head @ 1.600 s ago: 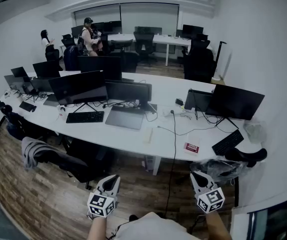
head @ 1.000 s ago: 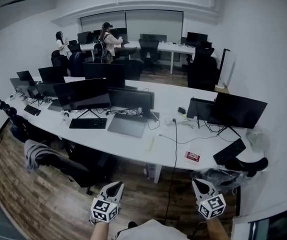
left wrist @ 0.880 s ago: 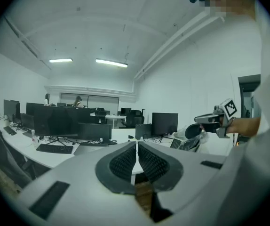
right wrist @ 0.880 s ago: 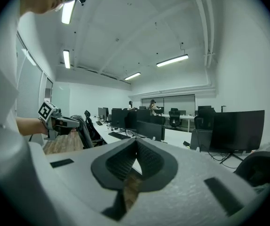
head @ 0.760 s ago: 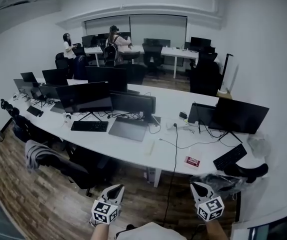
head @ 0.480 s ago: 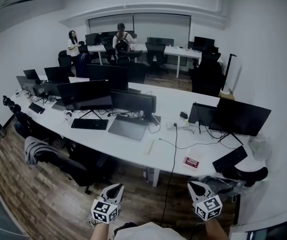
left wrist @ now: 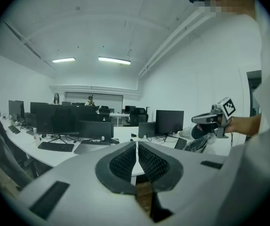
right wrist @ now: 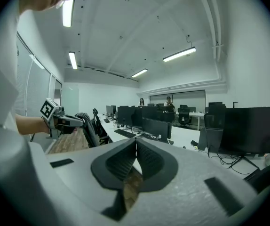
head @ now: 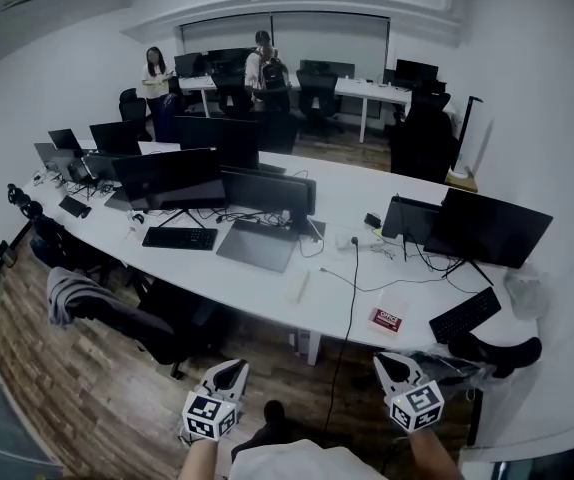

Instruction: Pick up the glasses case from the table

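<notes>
I see no clear glasses case. A small dark object (head: 371, 220) lies on the long white desk (head: 267, 293) beside the right-hand monitors, and a pale oblong object (head: 297, 286) lies near the front edge; I cannot tell whether either is the case. My left gripper (head: 230, 370) and right gripper (head: 383, 362) hover low over the floor, short of the desk. Both are shut and empty. The left gripper view shows its pads (left wrist: 125, 160) pressed together and the right gripper (left wrist: 212, 119) off to the side. The right gripper view shows its pads (right wrist: 124, 160) closed and the left gripper (right wrist: 59, 120).
Several monitors, keyboards (head: 179, 237) and a laptop (head: 258, 245) crowd the desk, with a red-and-white box (head: 386, 319) and cables near the front. A chair draped with a grey garment (head: 75, 298) stands left, a black chair (head: 492, 349) right. Two people (head: 157, 76) stand at the back.
Both grippers have edged forward toward the desk and stay shut. The people at the back have shifted to the right in the view.
</notes>
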Action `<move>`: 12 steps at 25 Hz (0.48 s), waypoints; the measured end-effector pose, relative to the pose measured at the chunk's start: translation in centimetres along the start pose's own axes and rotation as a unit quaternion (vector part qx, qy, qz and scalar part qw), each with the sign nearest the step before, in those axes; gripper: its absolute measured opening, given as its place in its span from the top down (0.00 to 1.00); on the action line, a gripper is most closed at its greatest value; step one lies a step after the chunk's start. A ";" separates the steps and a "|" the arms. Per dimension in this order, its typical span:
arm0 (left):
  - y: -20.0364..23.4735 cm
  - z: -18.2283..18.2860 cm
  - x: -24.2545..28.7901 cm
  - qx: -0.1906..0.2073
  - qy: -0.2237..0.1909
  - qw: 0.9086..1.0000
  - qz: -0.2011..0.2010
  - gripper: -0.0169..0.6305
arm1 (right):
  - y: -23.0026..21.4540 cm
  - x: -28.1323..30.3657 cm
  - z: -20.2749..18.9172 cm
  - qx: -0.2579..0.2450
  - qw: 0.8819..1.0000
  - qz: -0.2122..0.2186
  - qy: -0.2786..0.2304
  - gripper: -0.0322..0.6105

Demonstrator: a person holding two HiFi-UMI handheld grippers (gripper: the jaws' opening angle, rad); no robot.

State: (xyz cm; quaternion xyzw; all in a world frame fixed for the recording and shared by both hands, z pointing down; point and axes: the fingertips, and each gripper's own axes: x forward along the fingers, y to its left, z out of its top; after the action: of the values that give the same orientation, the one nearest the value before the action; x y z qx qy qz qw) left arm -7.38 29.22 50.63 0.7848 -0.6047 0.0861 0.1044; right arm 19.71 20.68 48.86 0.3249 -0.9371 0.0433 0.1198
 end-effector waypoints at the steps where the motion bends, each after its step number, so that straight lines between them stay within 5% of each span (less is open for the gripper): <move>1: 0.3 0.0 0.6 0.000 0.000 1.000 -0.001 0.95 | -0.3 0.5 0.0 0.000 1.000 -0.001 0.001 0.95; 12: 6.4 0.9 8.3 -0.004 0.008 0.999 -0.039 0.95 | -3.4 7.5 1.1 0.000 0.999 -0.038 0.024 0.95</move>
State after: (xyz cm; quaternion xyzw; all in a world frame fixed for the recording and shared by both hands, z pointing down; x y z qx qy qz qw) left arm -11.45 19.70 52.31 0.8065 -0.5735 0.0854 0.1154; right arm 15.94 13.33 49.75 0.3588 -0.9211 0.0470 0.1437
